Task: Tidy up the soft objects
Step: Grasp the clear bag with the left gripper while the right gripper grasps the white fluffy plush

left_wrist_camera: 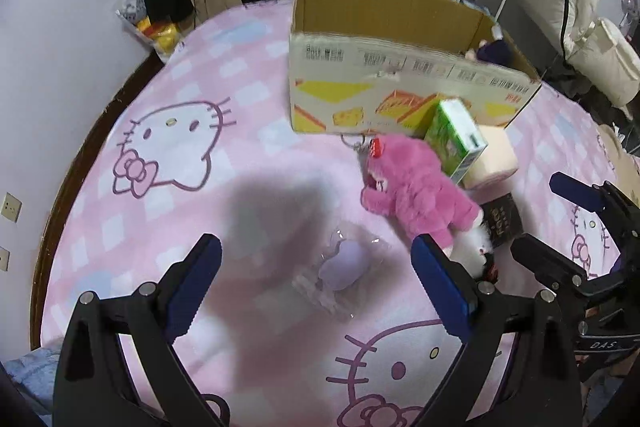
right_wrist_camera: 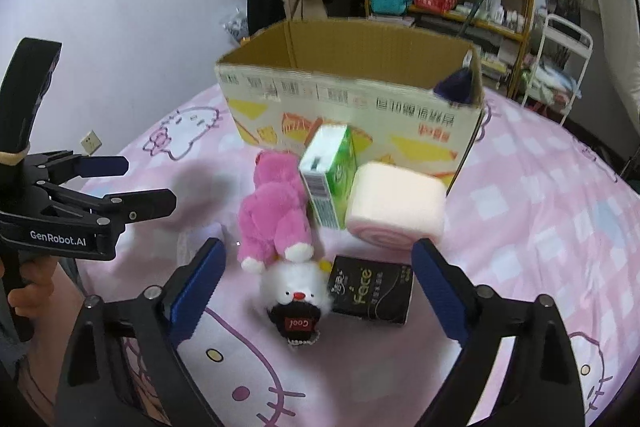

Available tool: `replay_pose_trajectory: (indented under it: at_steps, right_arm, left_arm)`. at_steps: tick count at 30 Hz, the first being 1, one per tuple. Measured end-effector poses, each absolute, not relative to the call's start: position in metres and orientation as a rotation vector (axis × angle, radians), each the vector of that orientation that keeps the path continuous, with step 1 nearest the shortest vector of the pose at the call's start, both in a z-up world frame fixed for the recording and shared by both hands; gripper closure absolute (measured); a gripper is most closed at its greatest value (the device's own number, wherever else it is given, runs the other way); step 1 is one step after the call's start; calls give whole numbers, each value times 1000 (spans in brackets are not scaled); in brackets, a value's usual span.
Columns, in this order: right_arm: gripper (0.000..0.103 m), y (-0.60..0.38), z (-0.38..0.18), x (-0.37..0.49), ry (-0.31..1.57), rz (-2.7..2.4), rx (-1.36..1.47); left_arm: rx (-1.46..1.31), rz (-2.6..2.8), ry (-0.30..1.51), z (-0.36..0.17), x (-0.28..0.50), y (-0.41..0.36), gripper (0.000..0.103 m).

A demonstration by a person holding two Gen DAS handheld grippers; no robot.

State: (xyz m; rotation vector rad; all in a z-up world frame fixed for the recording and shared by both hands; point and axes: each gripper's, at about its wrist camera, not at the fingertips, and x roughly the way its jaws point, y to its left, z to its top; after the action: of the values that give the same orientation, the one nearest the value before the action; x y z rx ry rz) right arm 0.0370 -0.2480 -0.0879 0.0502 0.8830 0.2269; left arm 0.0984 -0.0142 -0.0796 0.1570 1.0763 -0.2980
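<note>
Both empty and wide open, left hand-held gripper (left_wrist_camera: 316,259) over bagged purple toy (left_wrist_camera: 343,263), right hand-held gripper (right_wrist_camera: 318,267) over white plush (right_wrist_camera: 295,289); next: close, carry to cardboard box (right_wrist_camera: 352,99).

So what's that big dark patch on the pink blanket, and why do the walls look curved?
Left wrist view: the patch is a soft shadow on the blanket, reaching the clear-wrapped purple item ahead of the left gripper. Both views: the fisheye lens bends the edges. Right wrist view: the cardboard box print looks slightly blurred.
</note>
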Motion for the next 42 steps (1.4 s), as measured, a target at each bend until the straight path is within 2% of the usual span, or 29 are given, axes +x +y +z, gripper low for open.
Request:
replay_pose_trajectory:
  at_steps: [3,6,10,14,28,30,32,34,36,38,39,42]
  right_arm:
    - [10,-248,-97,41,920,234,53]
    - [22,-246,-105,44,956,260,59]
    - [23,-243,-114,45,989,286,46]
    - [32,-239,-121,48,1021,305,42]
    - [34,-228,-140,59,1092,326,48]
    - [40,-226,-141,59,1094,337,47]
    - [40,-222,-142,60,1097,356,49]
    - [42,-218,-146,63,1103,373,56]
    - [51,-213,-152,64,1118,383,70]
    - [54,-211,-160,70,1146,384,80]
    - [60,-213,-164,72,1162,376,81]
    - [65,-214,-169,75,1167,371,95]
  left_arm:
    - [166,-309,1122,-90,104,-18,8]
    - [187,-310,1166,-102,110,-23,8]
    - [208,-290,1231,-121,118,-27,9]
    - [225,-310,1293,-136,123,-33,9]
    - [316,-321,1370,-166,129,-49,9]
    - [315,-333,1359,-165,129,-50,13]
    - [308,-343,1351,-165,127,-52,22]
    - [304,-351,1346,-163,124,-57,25]
    - [313,-362,1339,-162,124,-62,30]
    - [320,-380,1336,-158,119,-69,39]
    - [317,-394,1335,-157,118,-72,41]
    - [318,-403,1331,-156,116,-77,45]
